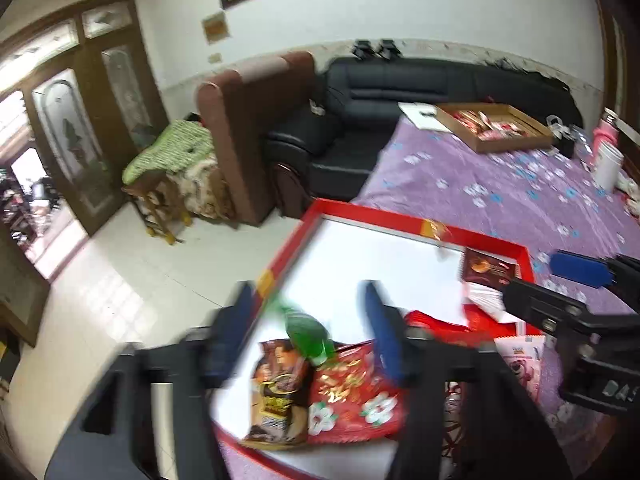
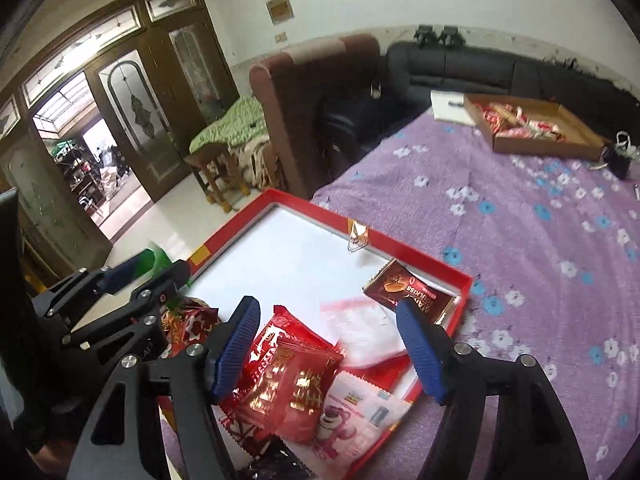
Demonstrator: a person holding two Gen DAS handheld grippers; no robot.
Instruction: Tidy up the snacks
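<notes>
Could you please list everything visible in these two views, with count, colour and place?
Tray: one, red rim, white floor, near edge of bed.
Snack packets: several, mostly red, in tray's near end; one dark brown packet at its far corner.
Green wrapper: one, between left tongs.
Bedspread: one, purple, flowered.
Cardboard box: one, brown, snacks inside, far end of bed.
Sofa: one, black, by wall.
Armchair: one, brown, beside sofa.
Stool: one, wooden.
Left tongs: black, blue pads, open.
Right tongs: same, open, over tray.
</notes>
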